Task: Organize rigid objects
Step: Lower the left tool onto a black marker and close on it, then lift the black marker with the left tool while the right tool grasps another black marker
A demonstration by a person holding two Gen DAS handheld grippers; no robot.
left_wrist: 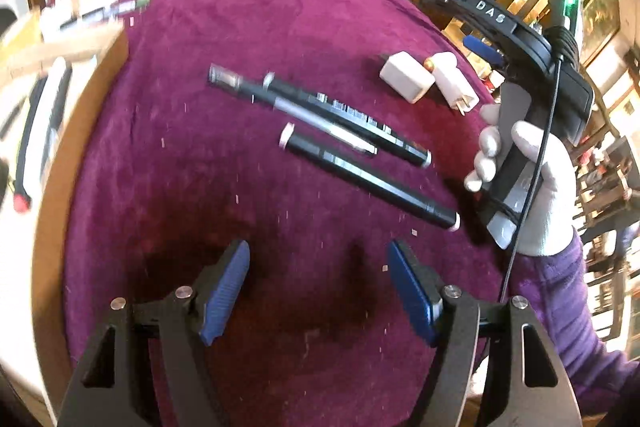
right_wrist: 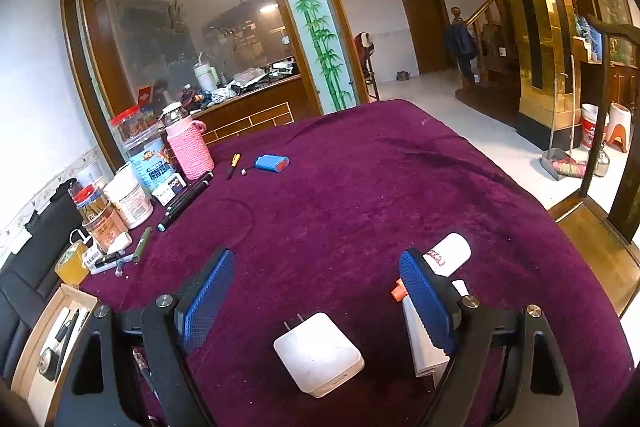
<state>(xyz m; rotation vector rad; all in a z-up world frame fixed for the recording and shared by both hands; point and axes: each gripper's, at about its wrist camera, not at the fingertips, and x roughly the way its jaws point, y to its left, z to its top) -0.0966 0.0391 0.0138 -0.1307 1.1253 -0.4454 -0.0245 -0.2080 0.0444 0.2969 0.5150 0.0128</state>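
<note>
In the left wrist view my left gripper [left_wrist: 320, 291] hangs open over bare purple cloth, nothing between its blue pads. Beyond it lie two black markers [left_wrist: 372, 183] [left_wrist: 348, 119] and a silver pen [left_wrist: 320, 115], slanted side by side. Farther right sit a white charger [left_wrist: 406, 77] and a second white plug [left_wrist: 454, 83]. A gloved hand holds the right gripper's handle [left_wrist: 520, 167] at the right. In the right wrist view my right gripper [right_wrist: 318, 303] is open. The white charger [right_wrist: 320, 359] lies on the cloth between its fingers, untouched. The second plug [right_wrist: 420, 343] is partly hidden behind the right finger.
A wooden box [right_wrist: 52, 343] with pens in it sits at the table's left edge. Jars, a pink bottle [right_wrist: 188, 147] and small packages crowd the far left. A blue battery pack [right_wrist: 272, 163] and a yellow-black pen [right_wrist: 233, 165] lie farther back. A white tube [right_wrist: 450, 253] lies by the right finger.
</note>
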